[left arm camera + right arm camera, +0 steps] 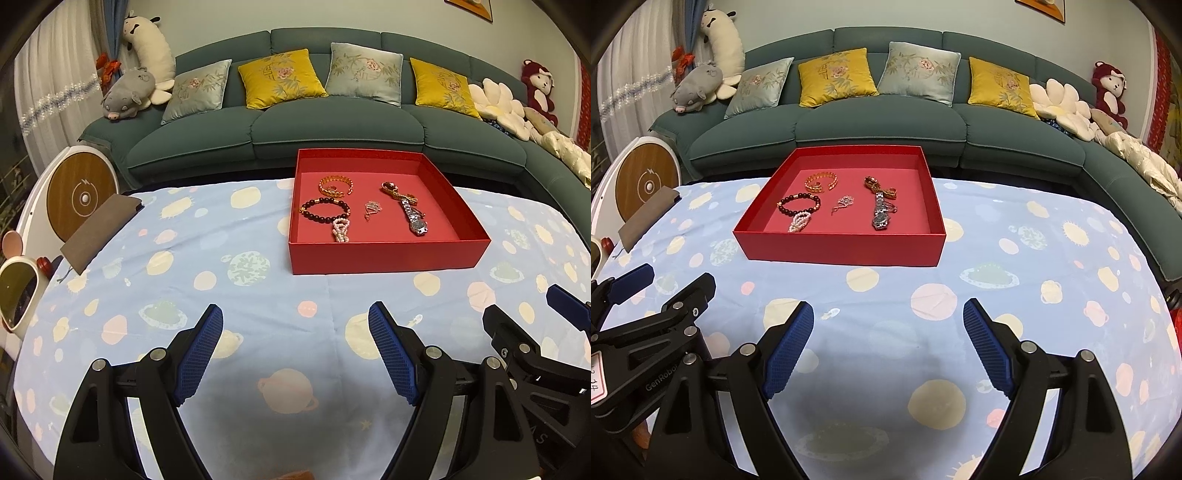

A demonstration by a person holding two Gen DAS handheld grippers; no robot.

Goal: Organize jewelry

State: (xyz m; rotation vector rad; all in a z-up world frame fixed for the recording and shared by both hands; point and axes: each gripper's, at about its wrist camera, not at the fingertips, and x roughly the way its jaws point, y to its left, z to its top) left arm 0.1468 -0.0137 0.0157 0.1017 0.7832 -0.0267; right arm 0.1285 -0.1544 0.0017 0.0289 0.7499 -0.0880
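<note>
A red box (384, 254) (838, 247) stands on the blue patterned tablecloth at the far side. Inside lie a gold bangle (335, 184) (820, 181), a dark bead bracelet (324, 209) (798, 204), a pearl piece (340, 230) (800, 220), a small pink pendant (371, 209) (843, 202), a silver watch (414, 217) (880, 213) and an amber-and-gold piece (392, 189) (876, 184). My left gripper (295, 321) is open and empty, near the table's front. My right gripper (888, 317) is open and empty beside it. A small clear item (416, 319) (830, 314) lies on the cloth between them.
A brown pouch (99, 229) (646, 218) lies at the table's left edge. A round white-and-wood device (79, 195) stands left of the table. A green sofa (332, 125) with cushions and plush toys runs behind the table.
</note>
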